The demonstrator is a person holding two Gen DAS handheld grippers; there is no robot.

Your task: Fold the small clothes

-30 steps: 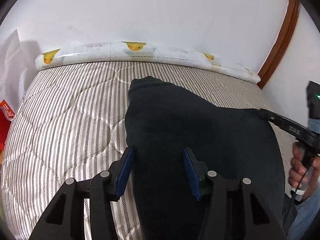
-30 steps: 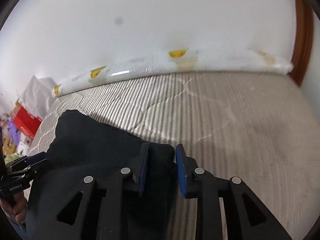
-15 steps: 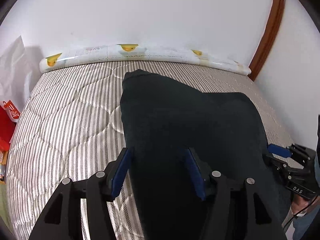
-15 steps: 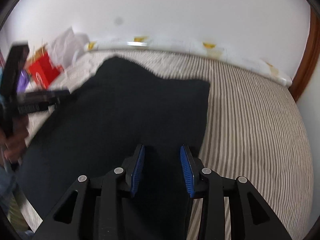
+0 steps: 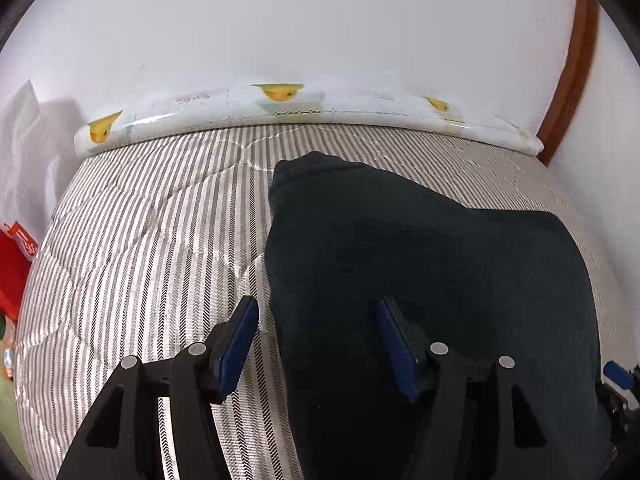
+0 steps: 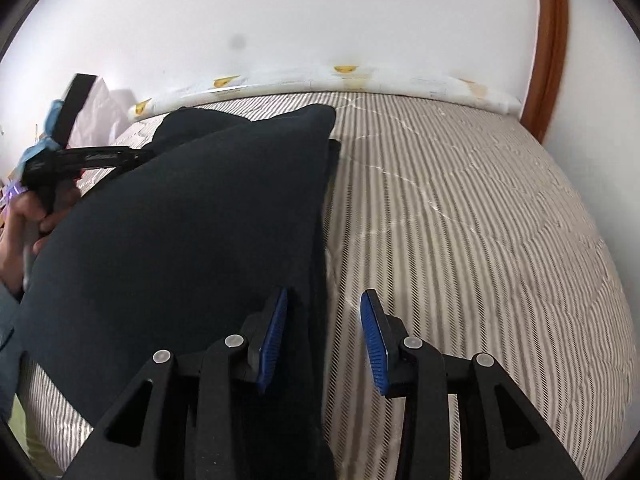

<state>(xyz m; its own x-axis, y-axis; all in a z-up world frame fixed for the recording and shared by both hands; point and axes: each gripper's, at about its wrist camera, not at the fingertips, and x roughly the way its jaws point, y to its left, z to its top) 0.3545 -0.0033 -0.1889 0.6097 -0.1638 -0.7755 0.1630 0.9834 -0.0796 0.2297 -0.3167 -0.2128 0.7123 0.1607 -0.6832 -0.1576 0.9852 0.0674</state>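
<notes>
- Lying across a striped quilted mattress (image 5: 144,248), a dark garment (image 5: 420,264) covers the middle and right of the bed in the left wrist view.
- The garment's far end narrows to a rounded cuff-like tip (image 5: 304,168) that points toward a white padded roll (image 5: 304,108) with yellow duck prints, set along the wall.
- The left gripper (image 5: 318,338) hangs over the garment's left edge with its fingers spread apart, and its jaws have just been opening.
- Its right blue pad (image 5: 396,348) sits over the dark cloth, its left pad (image 5: 236,344) over bare mattress; the cloth edge lies between them, not pinched.
- The right gripper (image 6: 324,338) stands at the garment's right edge, its fingers parted with a gap between them.
- Its left pad (image 6: 274,336) lies against the dark fabric; its right pad (image 6: 374,344) is over striped mattress, clear of the cloth.
- From the right wrist view the garment (image 6: 192,232) shows a folded upper layer with a straight right edge.
- A hand (image 6: 28,216) holds the left gripper's handle at the far left.
- A brown wooden trim (image 6: 548,52) runs up the wall at the right.
</notes>
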